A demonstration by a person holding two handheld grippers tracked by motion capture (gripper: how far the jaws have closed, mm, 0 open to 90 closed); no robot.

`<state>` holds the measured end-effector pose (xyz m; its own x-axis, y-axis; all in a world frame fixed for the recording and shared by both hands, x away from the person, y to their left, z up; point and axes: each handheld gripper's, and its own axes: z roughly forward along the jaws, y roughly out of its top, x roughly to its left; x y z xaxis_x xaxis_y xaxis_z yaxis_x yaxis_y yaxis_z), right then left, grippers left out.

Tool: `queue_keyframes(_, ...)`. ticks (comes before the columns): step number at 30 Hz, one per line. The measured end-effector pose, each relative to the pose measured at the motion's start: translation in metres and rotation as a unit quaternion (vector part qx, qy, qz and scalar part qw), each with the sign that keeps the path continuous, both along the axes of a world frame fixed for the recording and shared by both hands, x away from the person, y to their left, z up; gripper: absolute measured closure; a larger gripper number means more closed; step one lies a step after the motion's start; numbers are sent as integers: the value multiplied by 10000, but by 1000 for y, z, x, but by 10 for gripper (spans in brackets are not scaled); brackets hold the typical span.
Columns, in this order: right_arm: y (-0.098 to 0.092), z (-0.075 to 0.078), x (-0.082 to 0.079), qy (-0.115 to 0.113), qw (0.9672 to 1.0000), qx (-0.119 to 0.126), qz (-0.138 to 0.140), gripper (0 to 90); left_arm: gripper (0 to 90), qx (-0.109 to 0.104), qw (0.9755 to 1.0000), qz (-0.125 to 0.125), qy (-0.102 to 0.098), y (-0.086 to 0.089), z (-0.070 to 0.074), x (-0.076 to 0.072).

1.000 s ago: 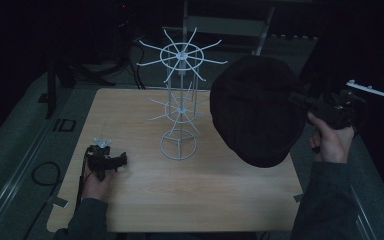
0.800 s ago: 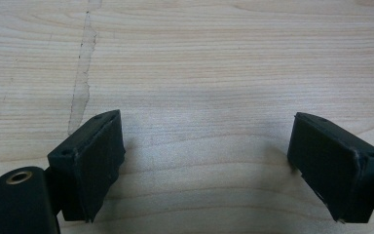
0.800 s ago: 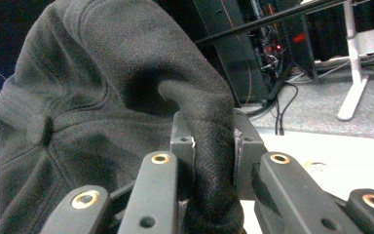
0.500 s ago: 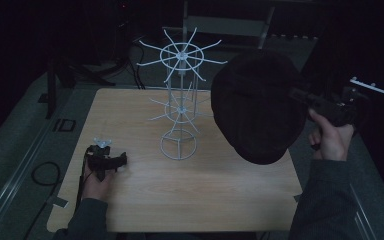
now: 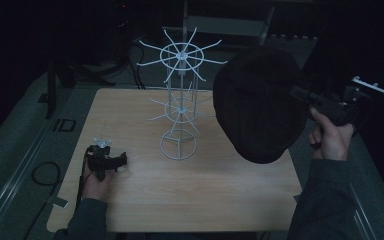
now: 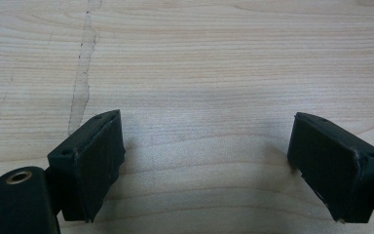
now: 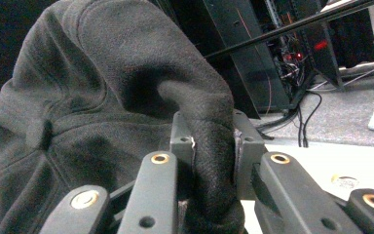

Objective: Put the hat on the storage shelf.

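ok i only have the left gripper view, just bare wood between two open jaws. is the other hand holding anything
Observer: Yes, the right gripper is clamped on a fold of a black cap.
Operator: is the cap on the table
Observer: No, it hangs in the air over the table's right side, beside a white wire rack.
Operator: anything on that rack
Observer: Nothing, its spokes are bare.
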<state>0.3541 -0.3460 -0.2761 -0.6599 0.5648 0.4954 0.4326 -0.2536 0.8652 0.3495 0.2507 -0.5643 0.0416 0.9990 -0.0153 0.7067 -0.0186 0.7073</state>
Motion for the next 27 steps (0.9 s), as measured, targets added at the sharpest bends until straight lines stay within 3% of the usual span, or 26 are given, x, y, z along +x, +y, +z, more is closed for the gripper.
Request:
queue_keyframes(10, -2, -2, 1, 11, 9998, 193, 89, 761, 142, 1, 10000, 0, 0, 0, 0, 0)
queue_keyframes(27, 25, 1, 18, 34, 9988, 384, 316, 762, 143, -5, 10000, 3, -2, 0, 0, 0)
